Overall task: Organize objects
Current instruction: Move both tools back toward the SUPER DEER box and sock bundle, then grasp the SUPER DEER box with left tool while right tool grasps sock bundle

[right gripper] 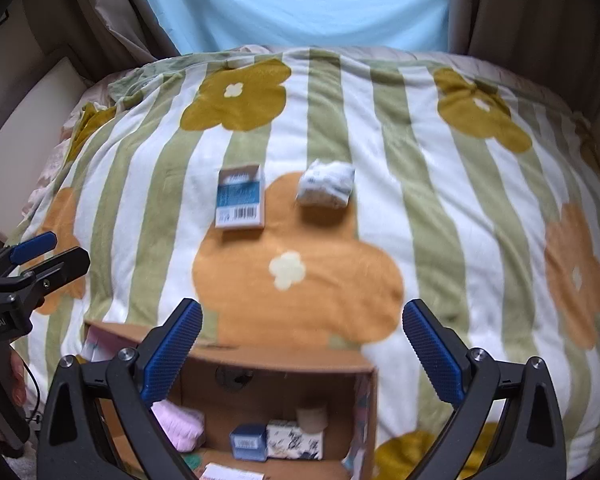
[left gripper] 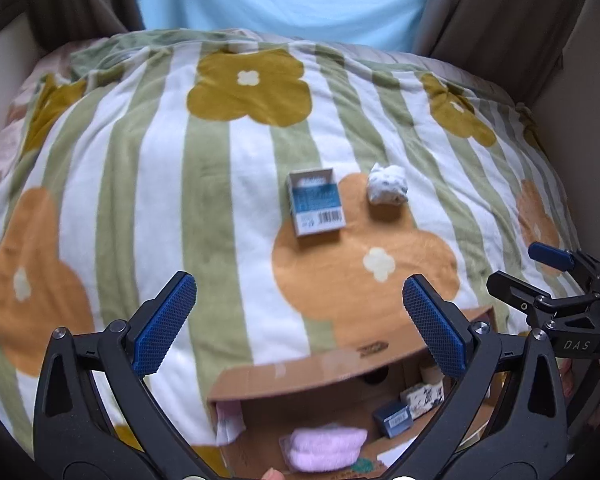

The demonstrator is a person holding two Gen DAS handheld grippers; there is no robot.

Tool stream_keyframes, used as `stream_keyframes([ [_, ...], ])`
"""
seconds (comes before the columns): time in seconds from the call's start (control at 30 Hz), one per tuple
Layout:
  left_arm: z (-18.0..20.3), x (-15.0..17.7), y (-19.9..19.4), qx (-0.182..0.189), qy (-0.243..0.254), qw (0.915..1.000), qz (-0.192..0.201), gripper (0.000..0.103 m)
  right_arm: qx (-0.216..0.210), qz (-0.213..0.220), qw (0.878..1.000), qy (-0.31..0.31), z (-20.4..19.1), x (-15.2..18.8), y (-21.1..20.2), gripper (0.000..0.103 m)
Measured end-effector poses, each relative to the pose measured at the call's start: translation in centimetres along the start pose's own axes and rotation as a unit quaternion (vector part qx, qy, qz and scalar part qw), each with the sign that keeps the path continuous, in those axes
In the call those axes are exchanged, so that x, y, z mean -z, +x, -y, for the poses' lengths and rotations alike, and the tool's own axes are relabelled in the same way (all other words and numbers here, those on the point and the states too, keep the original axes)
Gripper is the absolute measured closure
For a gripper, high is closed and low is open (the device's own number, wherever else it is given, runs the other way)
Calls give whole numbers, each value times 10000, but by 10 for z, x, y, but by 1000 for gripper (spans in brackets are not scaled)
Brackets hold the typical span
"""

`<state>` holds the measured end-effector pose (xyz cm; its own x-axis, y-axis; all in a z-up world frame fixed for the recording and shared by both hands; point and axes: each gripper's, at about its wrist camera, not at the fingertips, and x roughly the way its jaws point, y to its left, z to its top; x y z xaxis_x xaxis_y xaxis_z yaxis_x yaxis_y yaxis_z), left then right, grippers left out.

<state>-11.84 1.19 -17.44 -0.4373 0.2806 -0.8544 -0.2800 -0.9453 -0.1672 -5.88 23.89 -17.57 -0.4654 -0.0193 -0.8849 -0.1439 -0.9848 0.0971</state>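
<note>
A flat blue and grey packet with a barcode lies on the flowered blanket, and a white patterned bundle sits just to its right. An open cardboard box stands at the near edge; inside are a pink cloth, a small blue box, a white patterned box and a small roll. My left gripper is open over the box's left side, nothing between its fingers. My right gripper is open above the box, also empty.
A green and white striped blanket with orange and mustard flowers covers the bed. Curtains and a pale blue backdrop stand behind it. The right gripper shows at the right edge of the left wrist view; the left gripper at the left edge of the right wrist view.
</note>
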Motion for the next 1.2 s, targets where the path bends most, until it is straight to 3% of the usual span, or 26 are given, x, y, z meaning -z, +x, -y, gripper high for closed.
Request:
stream_keyframes([
  [0.17,7,-38,38,-68,135,9997,-180,0,-249,4,9995,177,14,-41,18,3],
  [0.33,6,-63,97,142,-34,9986,-516,0,-564,-82,9958,710,43,-75,58,3],
  [0.57,10,-78,185,209,-173,9930,-1150,0,-758,-388,9886,1238,72,-96,130,3],
  [0.73,16,-77,231,82,-138,9874,-1574,0,-742,-600,9878,1231,72,-99,173,3],
  [1.03,20,-71,264,-110,-144,9854,-1694,1,-675,-765,9887,1095,67,-95,208,11],
  [1.2,17,-71,270,-143,-144,9854,-1693,14,-577,-820,9903,964,64,-94,214,24],
])
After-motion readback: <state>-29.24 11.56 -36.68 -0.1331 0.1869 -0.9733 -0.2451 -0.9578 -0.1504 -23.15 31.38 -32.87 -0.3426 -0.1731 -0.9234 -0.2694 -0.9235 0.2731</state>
